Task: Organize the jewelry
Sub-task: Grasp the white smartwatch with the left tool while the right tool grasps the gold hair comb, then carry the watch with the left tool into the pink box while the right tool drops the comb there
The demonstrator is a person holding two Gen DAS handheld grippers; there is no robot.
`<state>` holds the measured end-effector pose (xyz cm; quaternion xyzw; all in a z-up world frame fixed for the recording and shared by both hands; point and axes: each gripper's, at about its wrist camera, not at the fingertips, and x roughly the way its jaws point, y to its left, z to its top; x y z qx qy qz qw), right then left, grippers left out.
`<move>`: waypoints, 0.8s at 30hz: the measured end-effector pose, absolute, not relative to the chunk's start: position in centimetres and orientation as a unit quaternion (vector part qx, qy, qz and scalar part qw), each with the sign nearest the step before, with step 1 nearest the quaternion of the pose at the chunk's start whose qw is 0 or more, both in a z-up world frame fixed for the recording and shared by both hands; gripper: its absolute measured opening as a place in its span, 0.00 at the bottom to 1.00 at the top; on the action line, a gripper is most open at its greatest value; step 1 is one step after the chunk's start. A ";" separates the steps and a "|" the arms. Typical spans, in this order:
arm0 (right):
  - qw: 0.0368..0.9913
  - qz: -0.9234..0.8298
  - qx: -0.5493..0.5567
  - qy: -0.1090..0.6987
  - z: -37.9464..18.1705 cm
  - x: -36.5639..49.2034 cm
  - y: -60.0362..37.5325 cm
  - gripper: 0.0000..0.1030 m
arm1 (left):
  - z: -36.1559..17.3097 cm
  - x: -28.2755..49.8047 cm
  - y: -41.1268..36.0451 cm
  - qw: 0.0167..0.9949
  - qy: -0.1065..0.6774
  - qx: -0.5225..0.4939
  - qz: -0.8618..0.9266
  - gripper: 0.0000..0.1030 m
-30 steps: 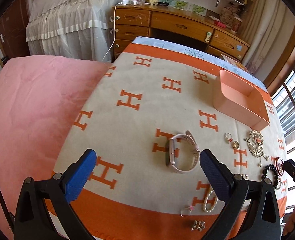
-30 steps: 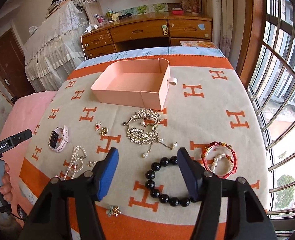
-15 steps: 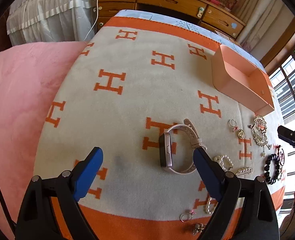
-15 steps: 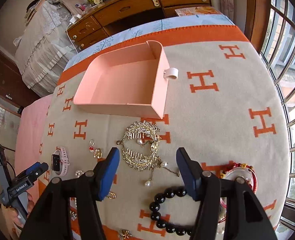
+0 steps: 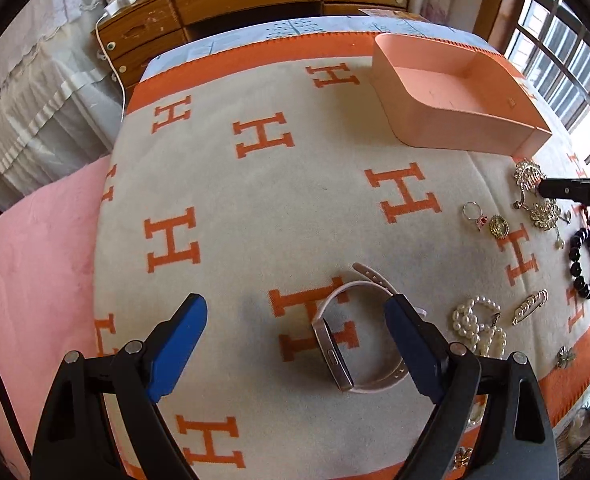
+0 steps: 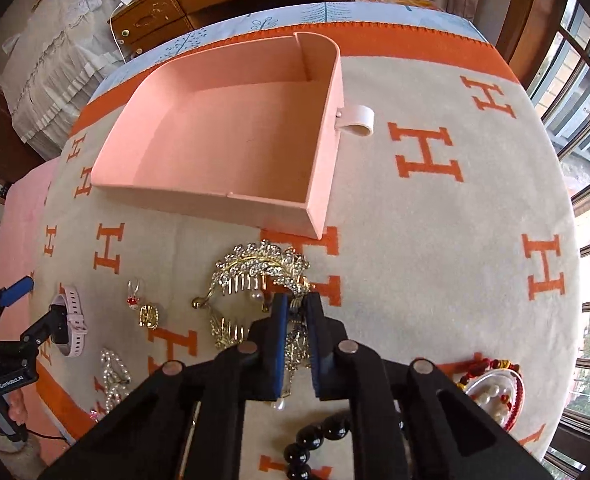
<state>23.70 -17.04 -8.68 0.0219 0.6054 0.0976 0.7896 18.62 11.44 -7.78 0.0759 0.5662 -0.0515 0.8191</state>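
Now the right tool has just closed on the gold hair comb; the left tool, jaws wide, straddles the pink watch ungripped, so the comb is ready for the tray.

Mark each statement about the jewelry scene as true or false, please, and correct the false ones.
1. The pink tray holds no jewelry. True.
2. The right gripper is shut on the gold hair comb. True.
3. The left gripper is closed on the watch. False: its jaws are open around the watch, which lies on the blanket.
4. The black bead bracelet lies inside the tray. False: it lies on the blanket.
5. The watch has a blue strap. False: it is pale pink.
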 end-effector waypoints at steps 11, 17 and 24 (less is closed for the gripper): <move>0.781 0.113 0.063 0.610 -8.3 22.2 -18.9 0.08 | -9.6 20.1 9.4 0.780 0.590 0.178 -0.108 0.64; 0.784 0.126 0.082 0.603 -7.3 21.4 -19.3 0.08 | -9.7 20.6 9.1 0.767 0.605 0.159 -0.142 0.22; 0.796 0.149 0.097 0.579 -4.8 20.7 -19.2 0.08 | -8.7 20.4 9.0 0.782 0.601 0.116 -0.118 0.04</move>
